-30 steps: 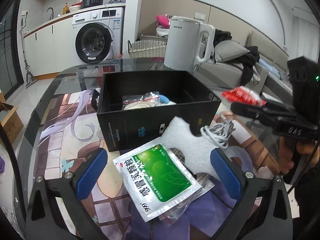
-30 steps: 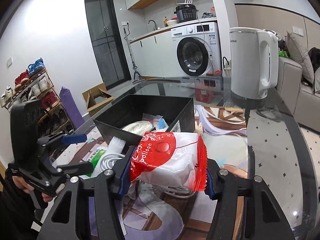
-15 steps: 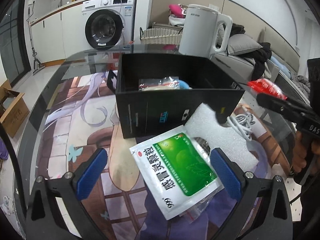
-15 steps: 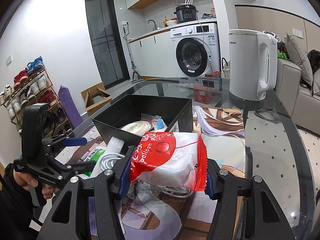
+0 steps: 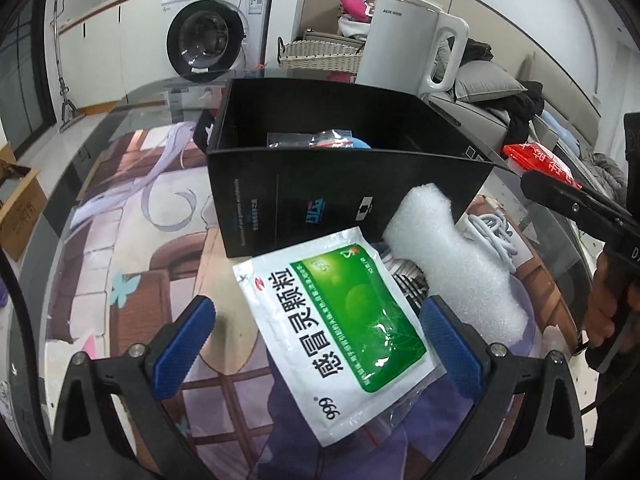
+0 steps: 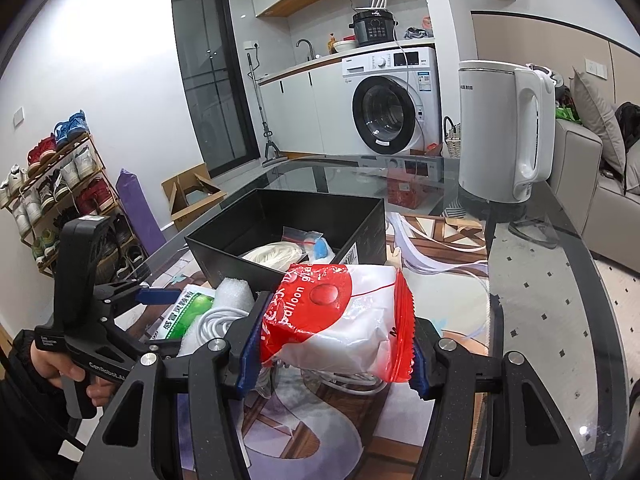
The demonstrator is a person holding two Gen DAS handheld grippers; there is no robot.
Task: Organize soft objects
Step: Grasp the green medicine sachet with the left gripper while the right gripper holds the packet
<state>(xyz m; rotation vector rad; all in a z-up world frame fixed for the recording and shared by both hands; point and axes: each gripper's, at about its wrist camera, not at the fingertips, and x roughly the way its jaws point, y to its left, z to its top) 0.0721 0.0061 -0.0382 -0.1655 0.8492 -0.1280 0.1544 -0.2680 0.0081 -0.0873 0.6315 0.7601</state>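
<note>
Balloon packet (image 6: 334, 320) clenched in right gripper (image 6: 332, 354) jaws, raised near black box (image 5: 344, 184), likely for dropping in. Left gripper (image 5: 320, 344) jaws released, straddling green sachet (image 5: 340, 316) on surface.

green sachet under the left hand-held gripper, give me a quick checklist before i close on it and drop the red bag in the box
1. Left hand-held gripper open around the green sachet: ok, the pads stand apart with the sachet between them.
2. Sachet free of neighbours: not ok, it lies over a clear bag and beside the foam.
3. Right hand-held gripper clamped on the red bag: ok, both pads press its sides.
4. Room in the black box: ok, a few items lie at the bottom.
5. Cable clear of the left gripper: ok, it lies behind the foam.
6. Pads low enough to pinch the sachet: cannot tell.
</note>
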